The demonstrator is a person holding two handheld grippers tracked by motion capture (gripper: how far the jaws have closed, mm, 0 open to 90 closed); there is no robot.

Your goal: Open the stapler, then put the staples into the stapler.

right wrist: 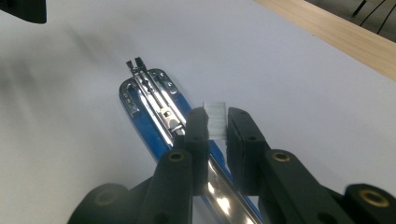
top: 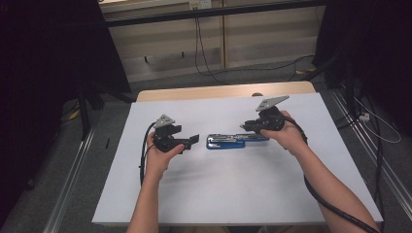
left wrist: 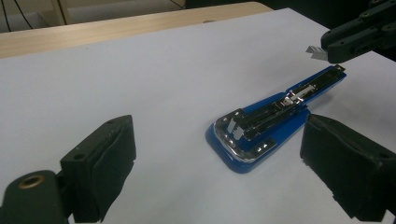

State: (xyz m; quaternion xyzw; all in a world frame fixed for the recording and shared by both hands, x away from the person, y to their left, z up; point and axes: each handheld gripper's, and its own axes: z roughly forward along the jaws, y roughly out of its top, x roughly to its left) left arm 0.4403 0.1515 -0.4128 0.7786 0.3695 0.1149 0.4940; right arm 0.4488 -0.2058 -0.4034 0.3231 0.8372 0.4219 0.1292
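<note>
The stapler (top: 228, 141) was blue and lay flat near the middle of the table (top: 218, 194), opened up so its chrome staple channel and black inner rail faced up. It sat between the two hands, lengthwise left to right in the high view. The left hand-held gripper (top: 193, 140) hung just beside the stapler's wider end, jaws spread wide and holding nothing. The right hand-held gripper (top: 245, 127) was over the stapler's other end, clenched on a small strip of staples (right wrist: 215, 119). The table was covered with a plain white sheet, with a light wood edge (top: 218, 91) showing at the far side. Beyond it the room was dim: grey floor, pale wall panels, a few loose cables (top: 204, 58) and dark curtains on both sides. The staples were too small to make out from above, but the right gripper view showed the silvery ridged strip pinched between the pads, right above the channel. The left gripper view caught the same strip (left wrist: 317, 52) sticking out of the other gripper's tip, plus the chrome rim around the stapler's rounded end.
</note>
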